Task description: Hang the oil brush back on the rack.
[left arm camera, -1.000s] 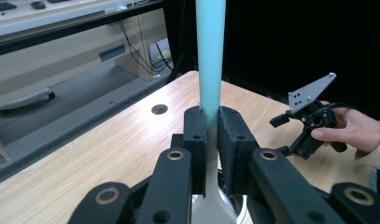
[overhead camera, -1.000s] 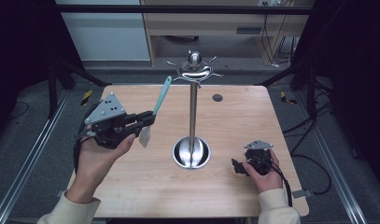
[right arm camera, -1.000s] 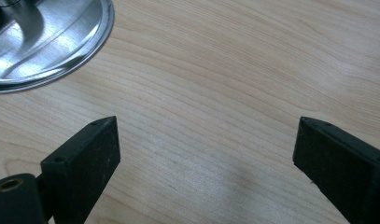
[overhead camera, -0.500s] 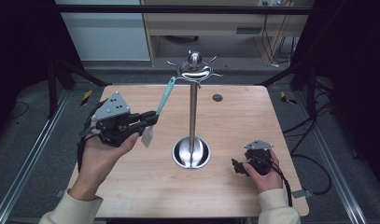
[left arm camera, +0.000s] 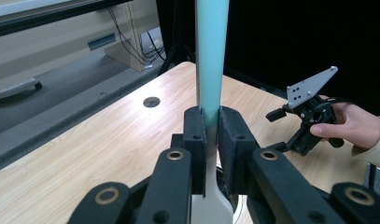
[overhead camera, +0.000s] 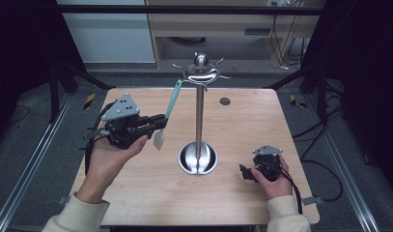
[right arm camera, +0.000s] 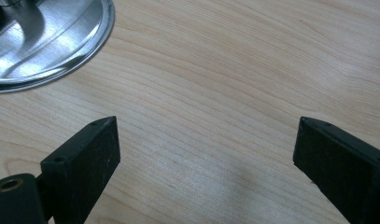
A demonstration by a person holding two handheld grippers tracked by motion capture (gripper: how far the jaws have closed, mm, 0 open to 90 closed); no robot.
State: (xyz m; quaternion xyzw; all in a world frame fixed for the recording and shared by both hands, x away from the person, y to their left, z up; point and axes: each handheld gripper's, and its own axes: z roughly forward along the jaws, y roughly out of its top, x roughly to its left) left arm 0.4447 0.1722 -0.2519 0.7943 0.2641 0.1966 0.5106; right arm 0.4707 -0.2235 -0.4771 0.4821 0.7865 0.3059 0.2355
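Above the table (overhead camera: 136, 193), the left gripper (overhead camera: 158, 124) clamps a teal spatula (overhead camera: 172, 101).
Right gripper (overhead camera: 247, 173) rests near the stand (overhead camera: 200, 116), jaws wide apart.

No text, label, brand, number or sign can be read in any of the three views. The furniture beyond the surface (overhead camera: 136, 203) carries a small dark patch, possibly a label, but it is too blurred and small to make out. The yellow-and-black striped floor markings bear no lettering.
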